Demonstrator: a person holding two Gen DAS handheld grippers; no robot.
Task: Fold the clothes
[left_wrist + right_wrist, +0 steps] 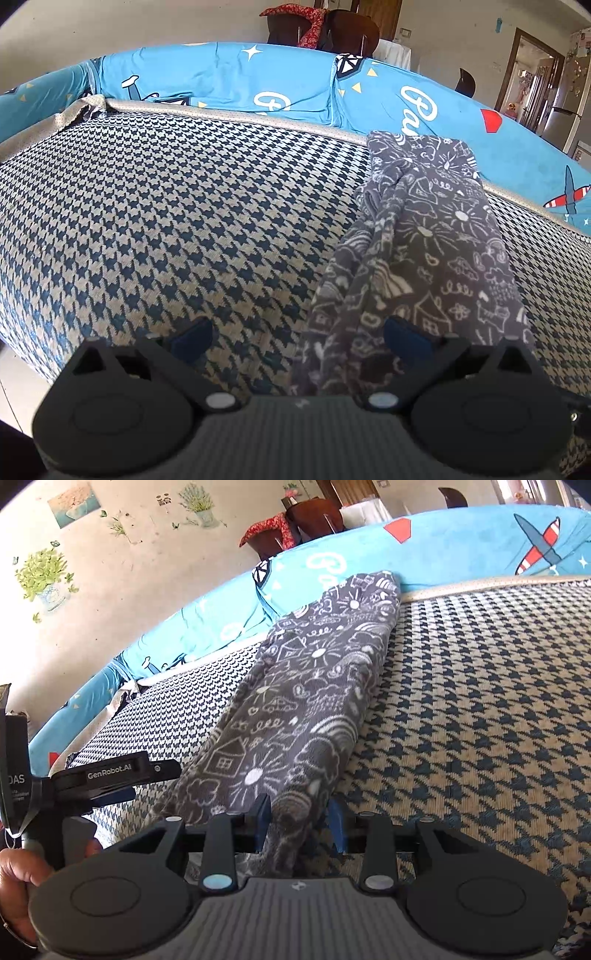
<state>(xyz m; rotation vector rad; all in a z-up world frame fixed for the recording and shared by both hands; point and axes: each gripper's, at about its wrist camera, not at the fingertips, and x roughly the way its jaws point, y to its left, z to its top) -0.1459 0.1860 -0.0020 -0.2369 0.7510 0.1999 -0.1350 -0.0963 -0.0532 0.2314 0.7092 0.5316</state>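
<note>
My right gripper (299, 823) pinches the near end of the grey garment (303, 701), a long strip at frame centre on the sofa (480, 701). My left gripper (295, 338) gapes wide. I judge crosswise folds remain.

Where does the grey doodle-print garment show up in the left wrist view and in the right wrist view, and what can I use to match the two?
Left wrist view: the grey garment runs from right of centre down to the bottom, beside the right blue pad.
Right wrist view: it lies diagonally through the centre, its near end between the right tongs.
Shared landmark: the blue sofa cover behind the checked cushion.
</note>
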